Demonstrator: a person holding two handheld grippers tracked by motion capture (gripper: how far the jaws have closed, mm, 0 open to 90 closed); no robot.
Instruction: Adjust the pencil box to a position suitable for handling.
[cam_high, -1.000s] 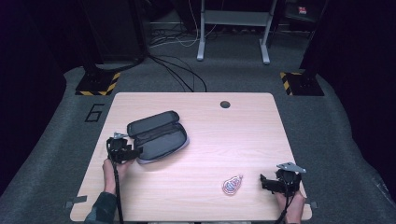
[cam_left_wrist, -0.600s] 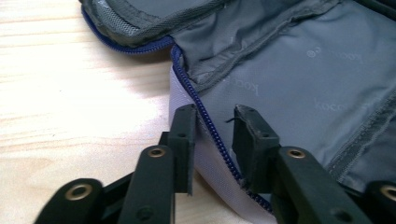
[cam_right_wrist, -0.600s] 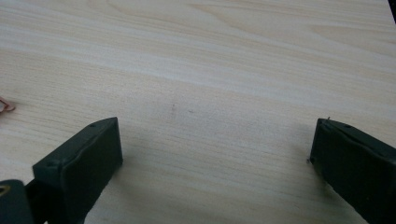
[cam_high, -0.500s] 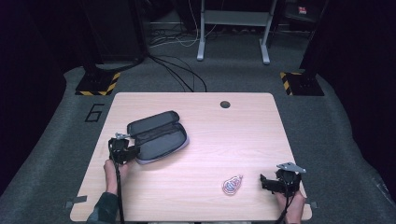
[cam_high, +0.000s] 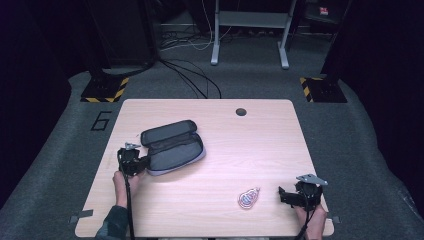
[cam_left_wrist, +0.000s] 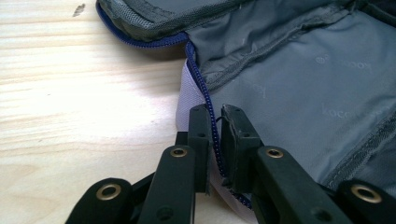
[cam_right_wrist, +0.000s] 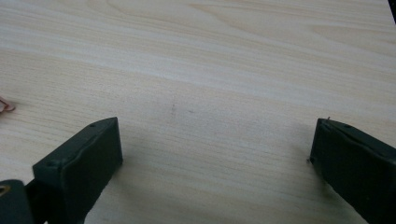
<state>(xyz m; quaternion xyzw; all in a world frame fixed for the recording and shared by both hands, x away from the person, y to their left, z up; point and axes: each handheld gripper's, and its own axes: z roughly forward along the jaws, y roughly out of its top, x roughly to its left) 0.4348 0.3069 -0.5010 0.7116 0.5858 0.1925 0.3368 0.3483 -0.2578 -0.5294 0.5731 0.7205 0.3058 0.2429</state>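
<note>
On the table's (cam_high: 260, 145) left half, an open grey case (cam_high: 172, 147) is seen, lid raised on its far side. Its long axis is laid left to right, the right end tilted slightly far. The open mouth is turned up and toward the near side.

Left gripper (cam_left_wrist: 214, 140): jaws nearly closed on the case's blue zipper edge (cam_left_wrist: 205, 100) at the near left corner; the tape is pinched between the pads. In the high view the left gripper (cam_high: 131, 159) is set against the case's left end.

Right gripper (cam_right_wrist: 212, 154): jaws spread wide, nothing held, bare wood beneath. In the high view it (cam_high: 300, 194) is parked near the right near corner. A small pink charm (cam_high: 248, 198) is lying just left of it, apart from the jaws.

Step judged in hand: holding the rim steady, or pulling it open. The grip should be kept on the tape itself, not the lining. Any pull is best made along the zipper line, gently, so the case is not dragged.
</note>
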